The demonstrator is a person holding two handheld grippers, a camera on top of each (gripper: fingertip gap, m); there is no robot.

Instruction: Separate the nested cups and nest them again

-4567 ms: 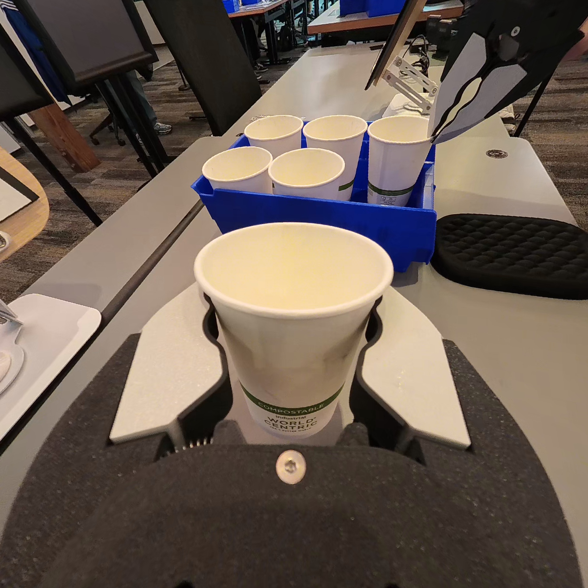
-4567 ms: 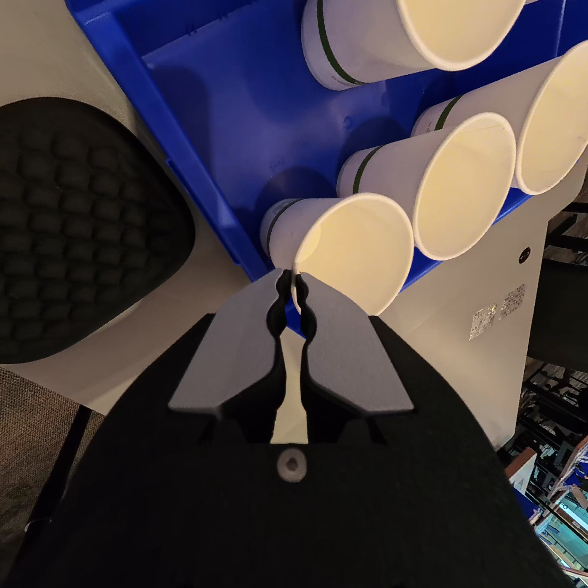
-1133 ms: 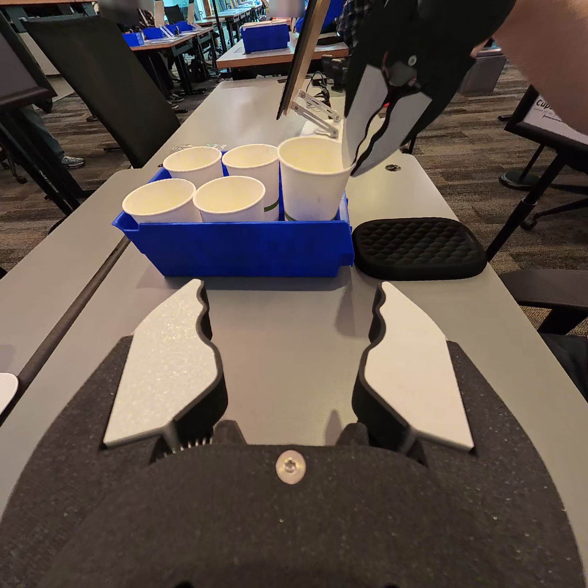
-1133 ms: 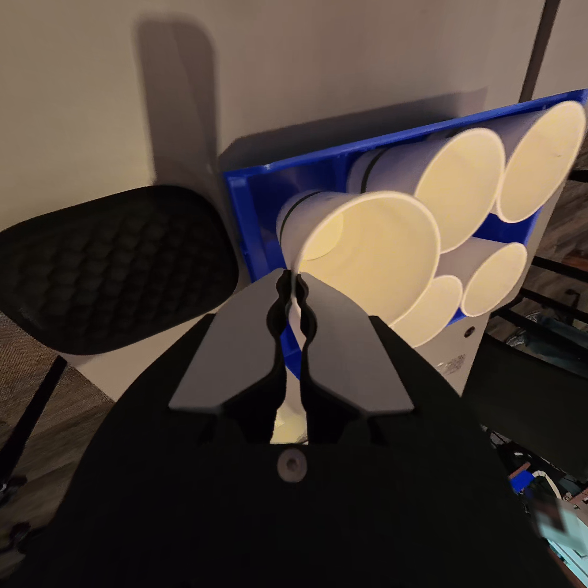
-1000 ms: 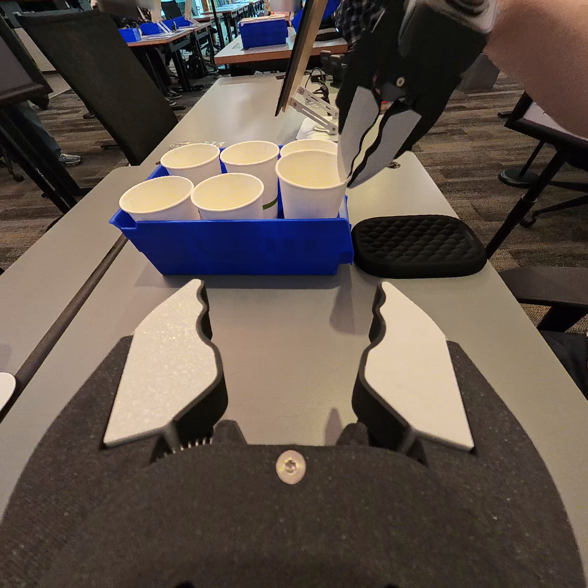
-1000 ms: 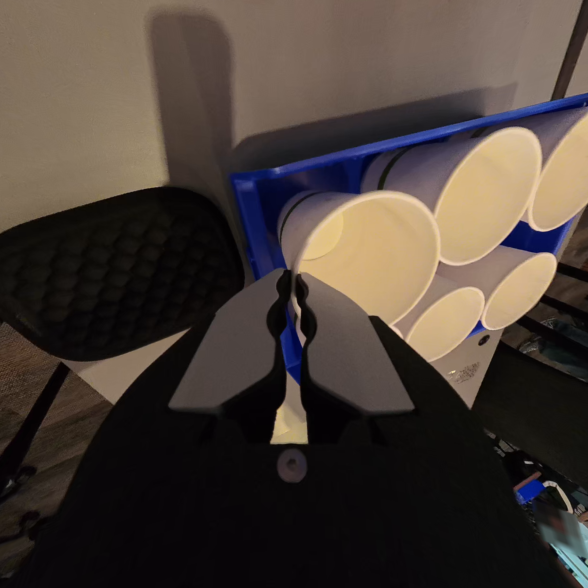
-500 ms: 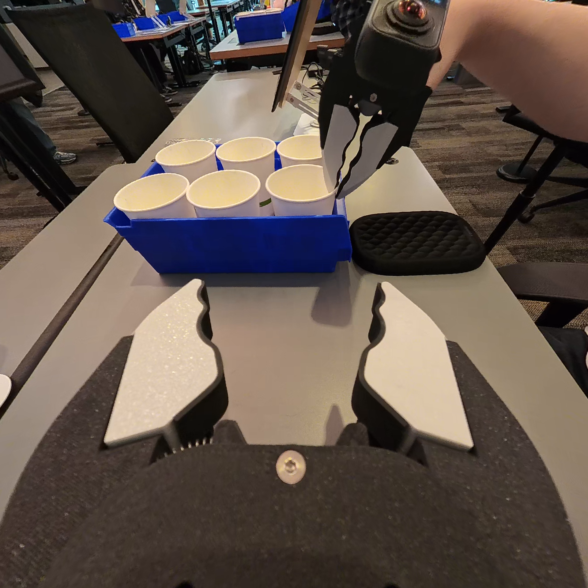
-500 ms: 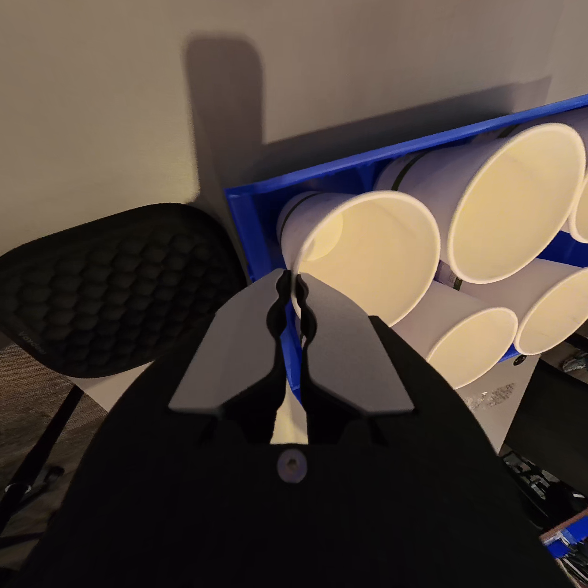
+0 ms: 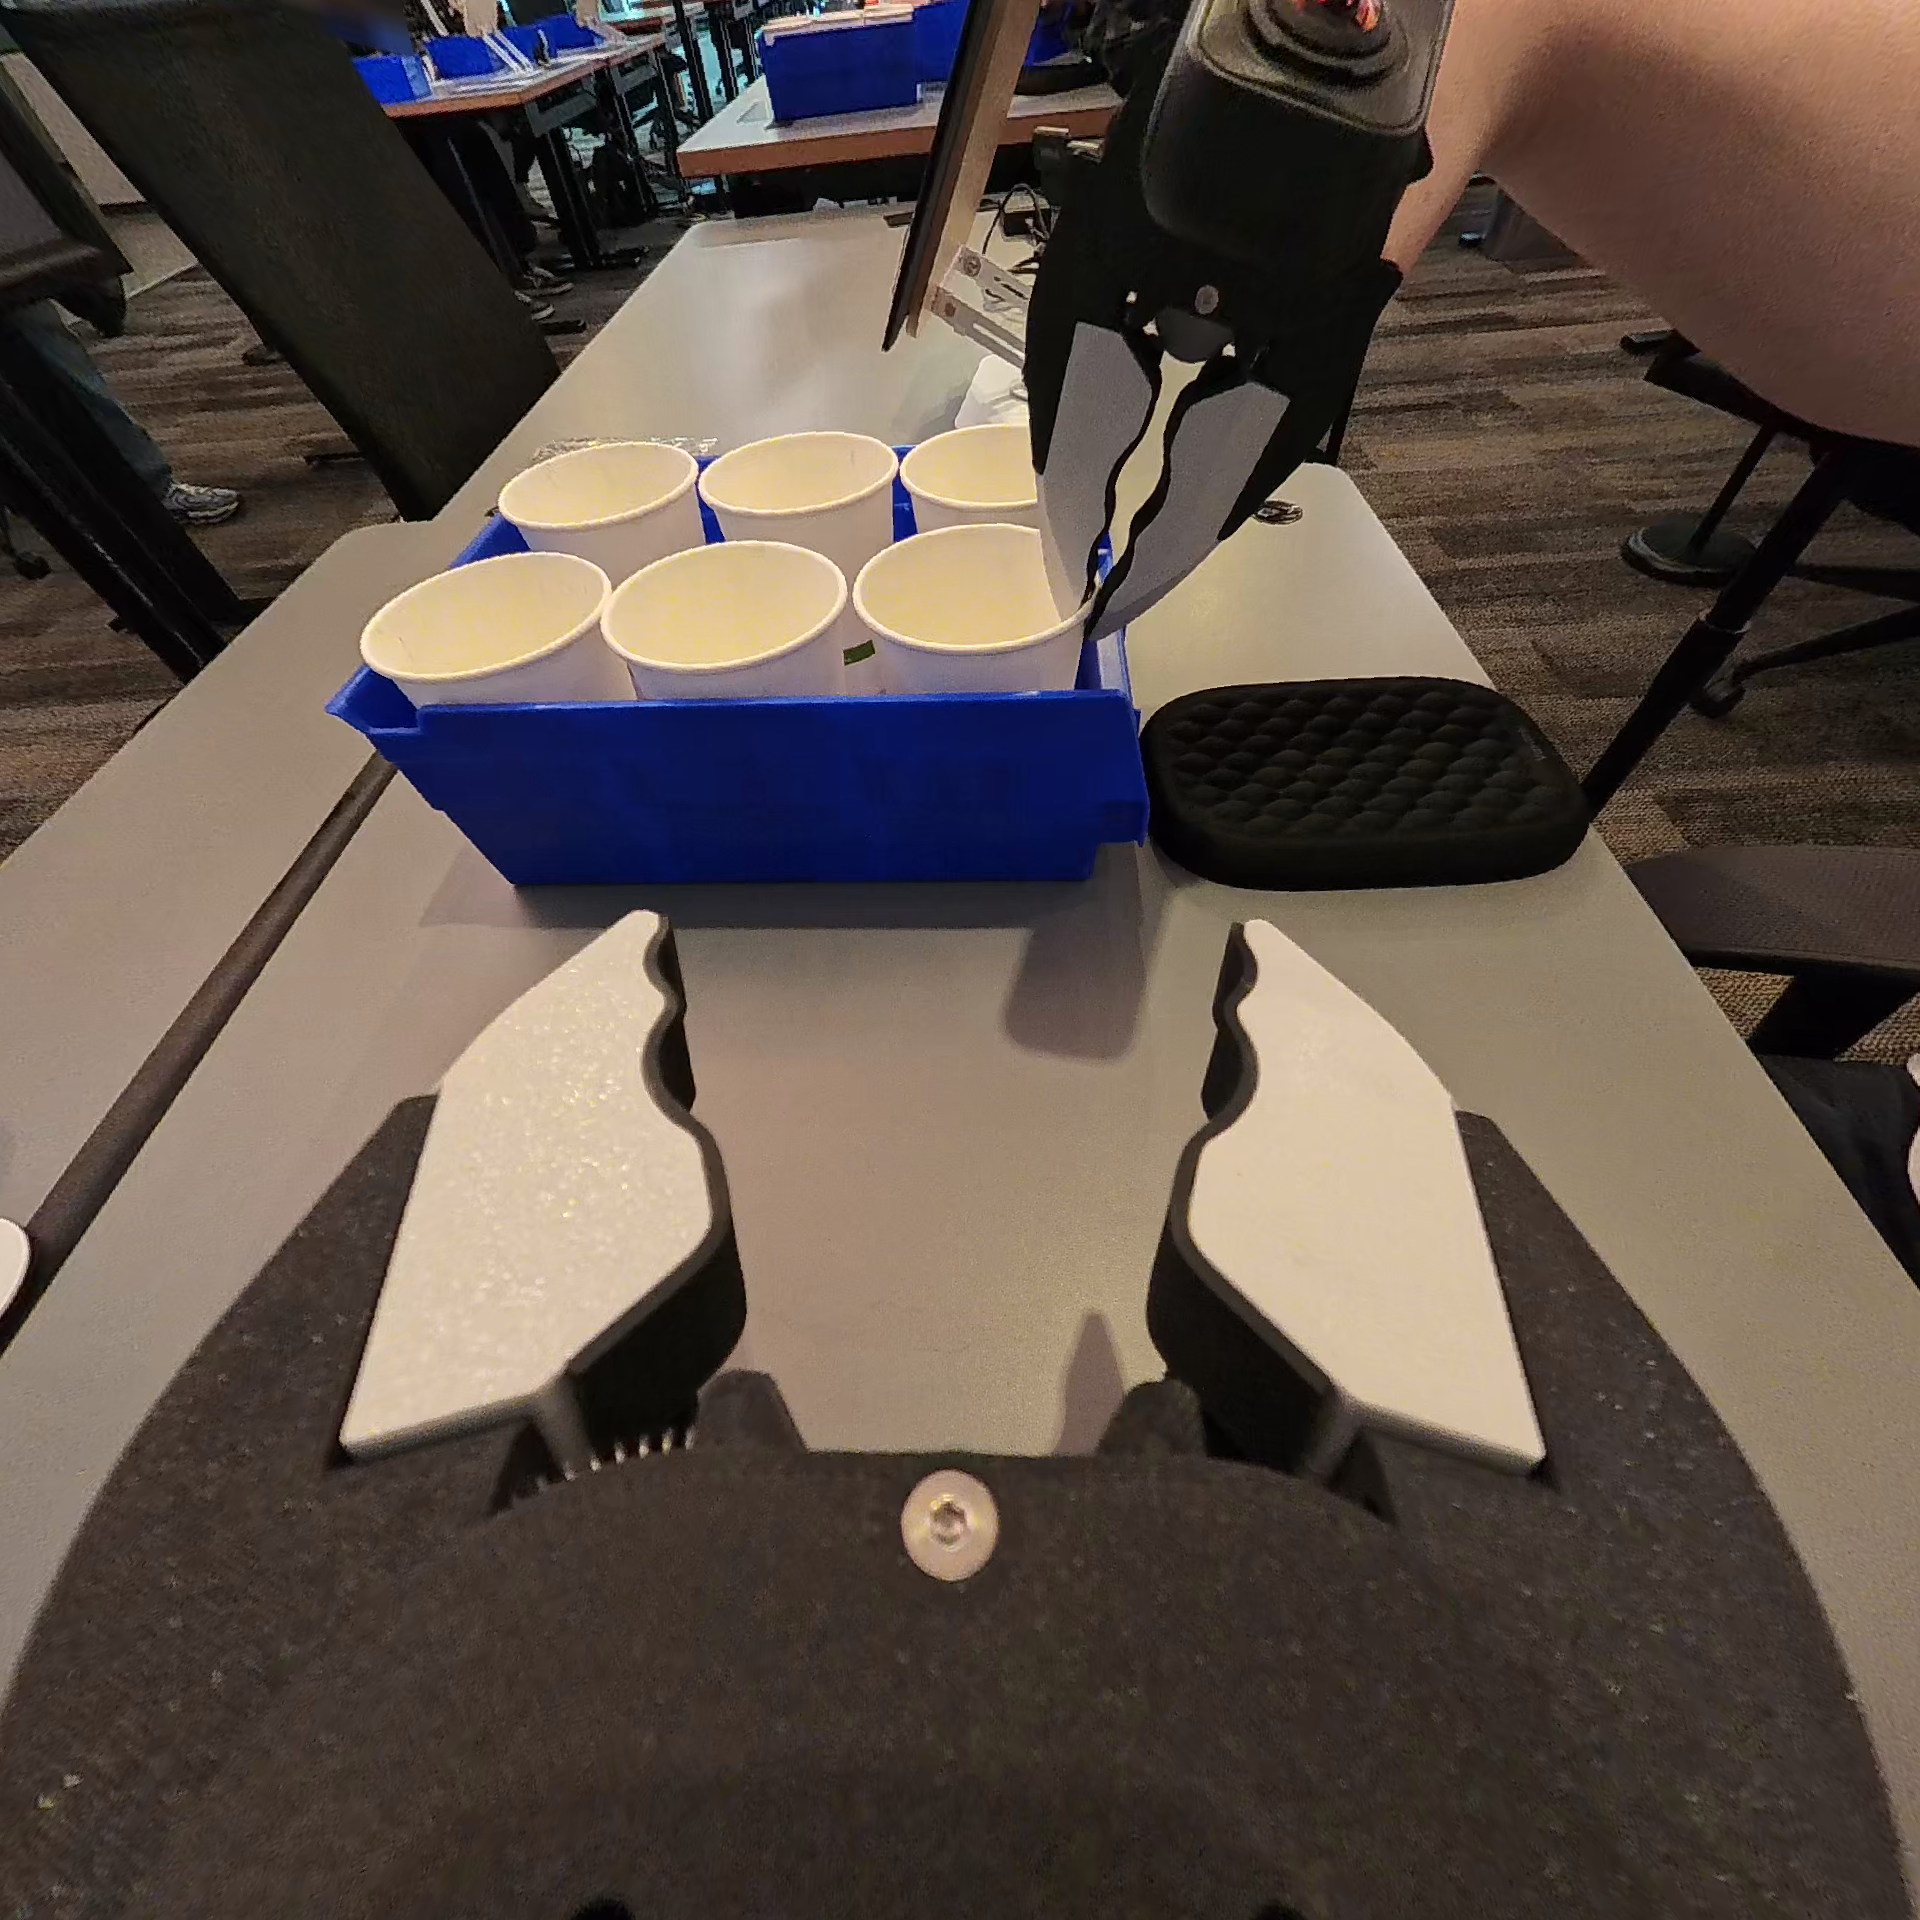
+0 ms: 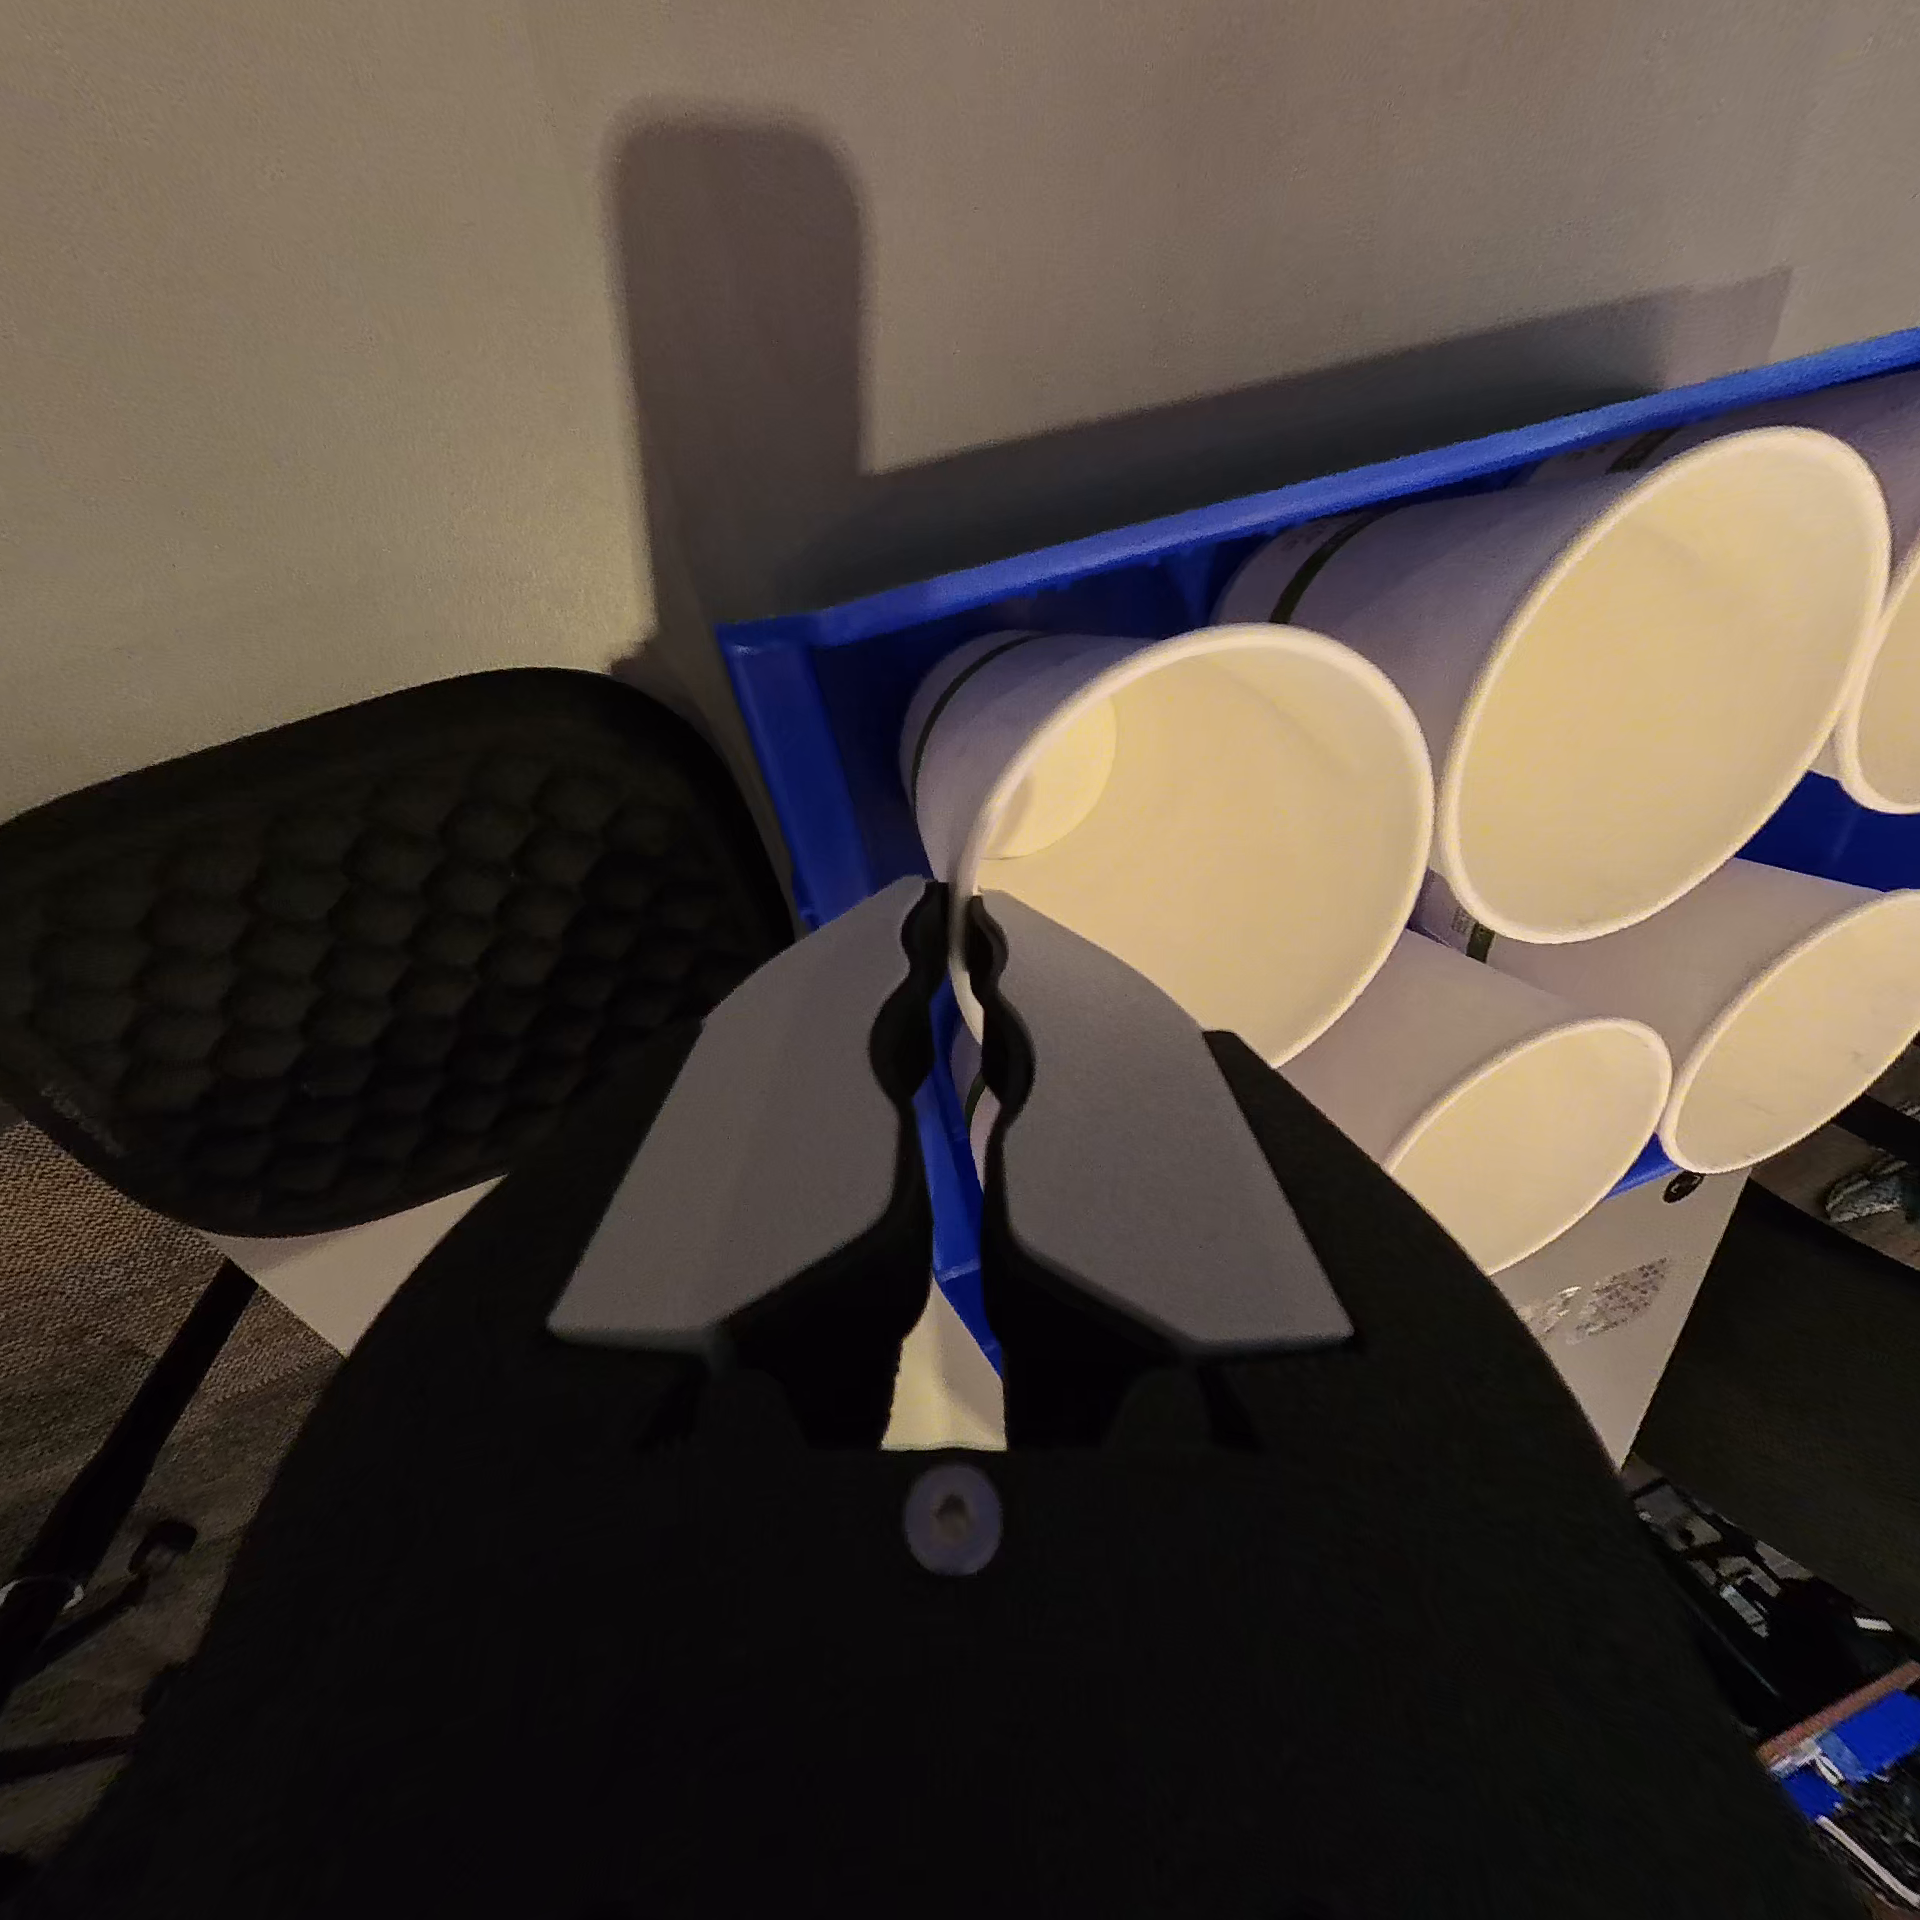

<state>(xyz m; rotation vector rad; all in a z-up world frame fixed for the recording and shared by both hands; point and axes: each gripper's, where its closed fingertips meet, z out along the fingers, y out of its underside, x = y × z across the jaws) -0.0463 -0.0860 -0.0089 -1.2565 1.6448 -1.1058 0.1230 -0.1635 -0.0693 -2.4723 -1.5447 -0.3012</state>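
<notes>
Since half a second ago the cup (image 9: 961, 613) pinched by the right gripper (image 9: 1091, 613) has sunk lower, and its rim now sits level with its neighbours inside the blue bin (image 9: 769, 779). A second ago that cup stood well above the others. Several seconds back our left gripper (image 9: 951, 1049) held a cup of its own; now it holds nothing.

In the left wrist view the left gripper fills the lower half of the frame, its two fingers spread wide over the bare grey table (image 9: 935, 1143). The right gripper comes down from the upper right, tilted steeply, with a bare forearm (image 9: 1683, 187) behind it. Its fingers are closed almost together on the right-hand rim of the near right cup, one finger inside and one outside. The right wrist view shows the same pinch at centre frame, the thin cup wall (image 10: 961, 883) squeezed between the tips.

We count six white cups in the bin, three in the near row and three behind. There is one bin, and one black padded mat (image 9: 1361, 779) just beside the bin's right end, at centre right of the frame.
</notes>
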